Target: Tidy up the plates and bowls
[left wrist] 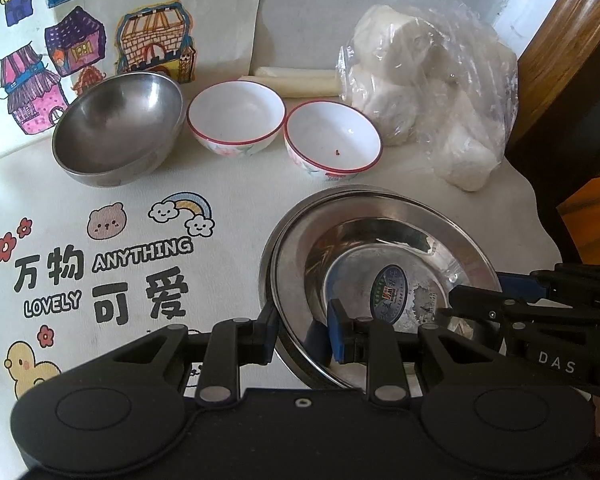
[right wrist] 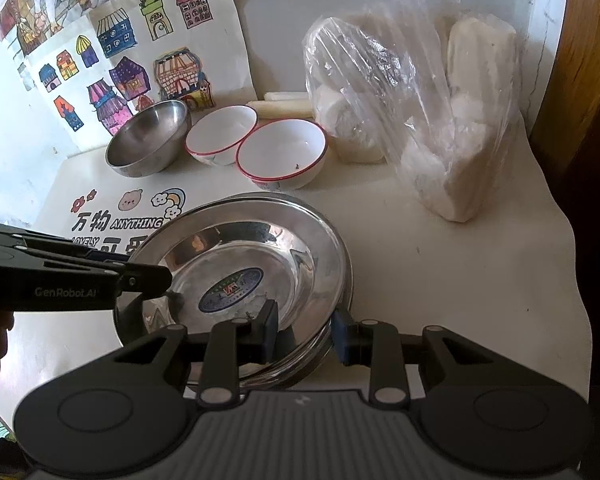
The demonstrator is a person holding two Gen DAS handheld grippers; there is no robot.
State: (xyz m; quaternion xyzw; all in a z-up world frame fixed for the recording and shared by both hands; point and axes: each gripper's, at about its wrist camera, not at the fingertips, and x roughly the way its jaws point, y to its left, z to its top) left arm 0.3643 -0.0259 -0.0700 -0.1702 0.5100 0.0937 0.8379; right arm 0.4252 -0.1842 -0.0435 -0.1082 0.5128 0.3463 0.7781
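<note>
A stack of steel plates (left wrist: 384, 236) (right wrist: 236, 248) lies on the white table, the top one with a blue oval sticker. My left gripper (left wrist: 302, 336) straddles the stack's left rim, one finger outside and one inside, jaws apart. My right gripper (right wrist: 306, 334) straddles the right rim the same way, jaws apart. Behind stand a steel bowl (left wrist: 118, 128) (right wrist: 150, 140) and two white red-rimmed bowls (left wrist: 236, 114) (left wrist: 332, 140) (right wrist: 220, 132) (right wrist: 282, 152) in a row.
A clear plastic bag of white buns (left wrist: 432, 92) (right wrist: 420, 112) sits at the back right. A pale rolled stick (left wrist: 292, 82) lies behind the bowls. A drawing of houses (left wrist: 76, 40) leans on the wall. The table edge (right wrist: 572, 264) runs at right.
</note>
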